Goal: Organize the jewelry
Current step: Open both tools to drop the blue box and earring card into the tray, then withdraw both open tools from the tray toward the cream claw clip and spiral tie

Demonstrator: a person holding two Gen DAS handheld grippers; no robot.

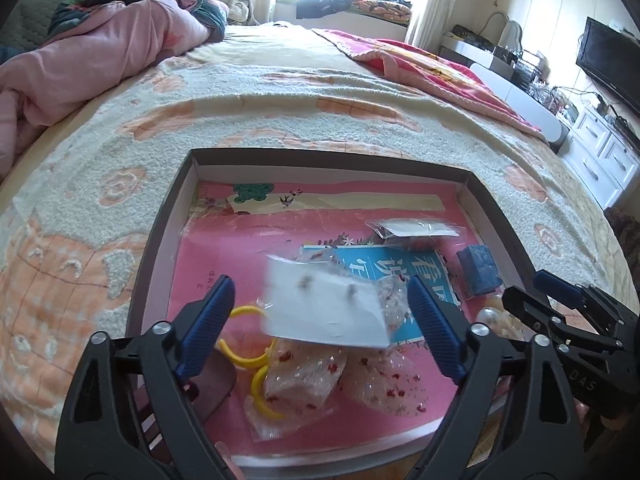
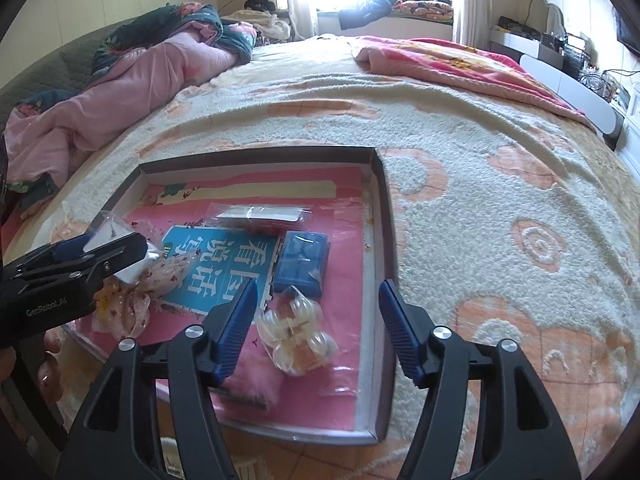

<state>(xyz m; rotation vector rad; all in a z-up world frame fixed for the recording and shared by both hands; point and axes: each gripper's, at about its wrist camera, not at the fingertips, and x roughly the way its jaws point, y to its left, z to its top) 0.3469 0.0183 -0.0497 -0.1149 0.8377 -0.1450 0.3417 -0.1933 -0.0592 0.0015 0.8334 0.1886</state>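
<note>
A shallow cardboard tray (image 1: 160, 240) lies on a bed, lined with a pink printed sheet, and holds the jewelry. Near the tray's middle, a white earring card (image 1: 324, 304) in a clear packet appears blurred, between the fingers of the left claw (image 1: 322, 320), which are spread wide with neither pad seen touching it. Whether the card is falling or resting cannot be told. Below it in the tray lie crinkly sequinned pouches (image 1: 304, 376) and yellow hoops (image 1: 244, 344). Toward the tray's right side sit a blue embossed box (image 2: 302, 258) and a packet of glossy pearl beads (image 2: 296, 332). The right claw (image 2: 316, 328) hovers spread over those beads. A good grasp probably means closing slowly on the slippery film, pinching an edge. The bed's blanket (image 2: 500, 200) is nubbly cream with peach flowers.
</note>
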